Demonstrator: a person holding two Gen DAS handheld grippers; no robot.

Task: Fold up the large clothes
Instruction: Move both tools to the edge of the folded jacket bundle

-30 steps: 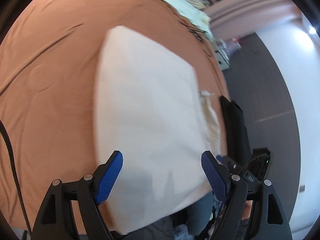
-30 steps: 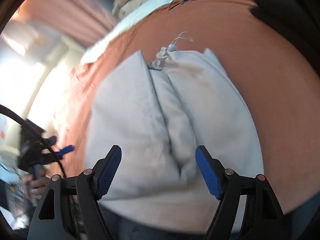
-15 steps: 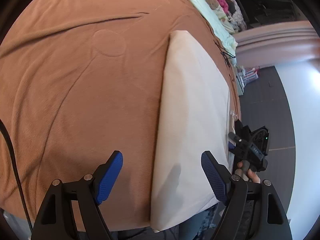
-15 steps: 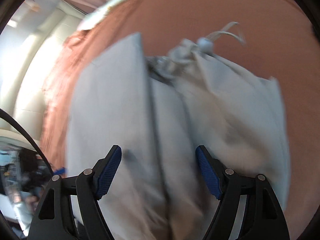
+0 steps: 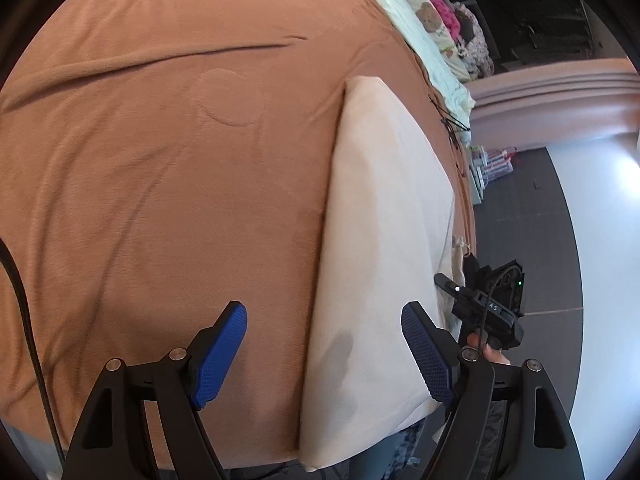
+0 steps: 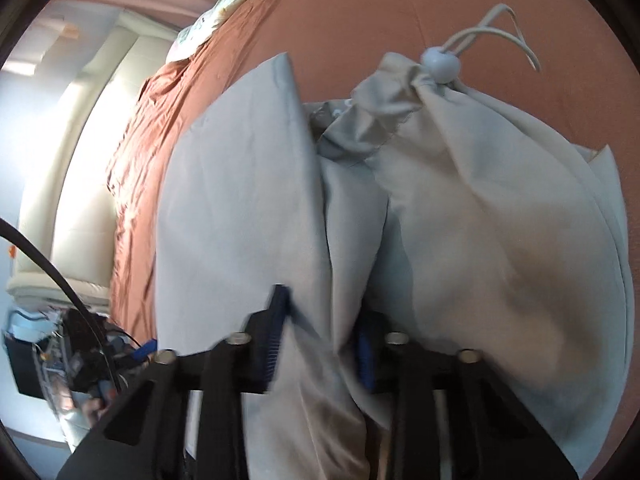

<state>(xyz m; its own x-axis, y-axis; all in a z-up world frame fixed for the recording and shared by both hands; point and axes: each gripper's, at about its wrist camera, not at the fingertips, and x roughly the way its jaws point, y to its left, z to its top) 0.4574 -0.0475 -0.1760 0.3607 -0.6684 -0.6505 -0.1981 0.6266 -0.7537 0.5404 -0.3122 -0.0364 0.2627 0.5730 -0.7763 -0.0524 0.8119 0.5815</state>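
Observation:
A folded beige garment (image 5: 380, 240) lies on the brown bedspread (image 5: 160, 180) near the bed's right edge. My left gripper (image 5: 324, 354) is open and empty, its blue pads straddling the garment's near left edge above the bed. In the right wrist view the same garment (image 6: 248, 200) fills the frame, with a drawstring and toggle (image 6: 440, 65) at its hood end. My right gripper (image 6: 322, 340) is shut on a fold of the garment at its near edge. The right gripper also shows in the left wrist view (image 5: 490, 308) beside the garment.
A pale quilt with printed bears (image 5: 420, 20) and pink clothes lie at the far end of the bed. Dark floor (image 5: 528, 220) runs along the bed's right side. A cream headboard (image 6: 80, 160) and clutter show at the left of the right wrist view.
My right gripper has closed on a fold of the garment; it was open half a second ago. My left gripper has swung left, so the garment now sits to its right.

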